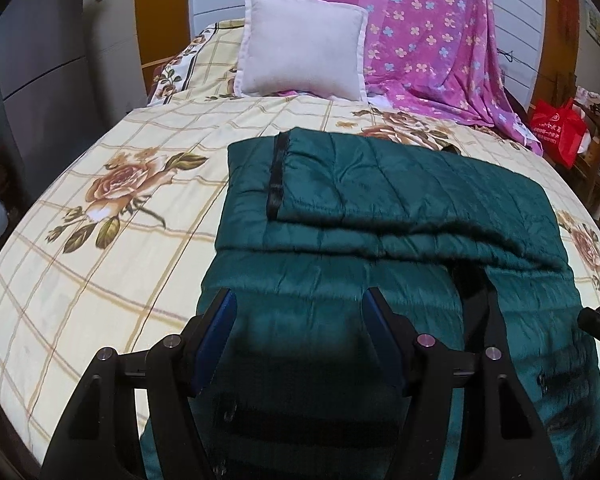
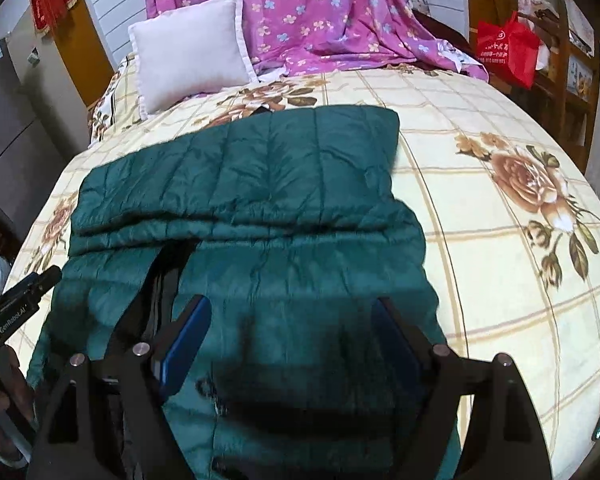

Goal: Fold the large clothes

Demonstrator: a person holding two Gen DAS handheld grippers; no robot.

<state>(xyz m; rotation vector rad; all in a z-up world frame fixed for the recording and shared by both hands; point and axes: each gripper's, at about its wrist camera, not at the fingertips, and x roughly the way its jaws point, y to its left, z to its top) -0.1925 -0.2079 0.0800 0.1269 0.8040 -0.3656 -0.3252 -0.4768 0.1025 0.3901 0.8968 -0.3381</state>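
A dark green quilted jacket (image 1: 380,208) lies on the bed, its sleeves folded across the upper body; it also shows in the right wrist view (image 2: 260,184). Its open front with a black lining (image 1: 476,300) runs down the middle. My left gripper (image 1: 300,300) is open and empty, hovering over the jacket's lower left part. My right gripper (image 2: 290,308) is open and empty over the jacket's lower right part. The left gripper's body shows at the left edge of the right wrist view (image 2: 16,312).
The bed has a cream floral checked sheet (image 1: 100,280). A white pillow (image 1: 300,44) and a pink flowered cloth (image 1: 420,32) lie at the head. A red bag (image 2: 508,52) sits on a wooden shelf at the right. A grey cabinet (image 1: 40,60) stands at the left.
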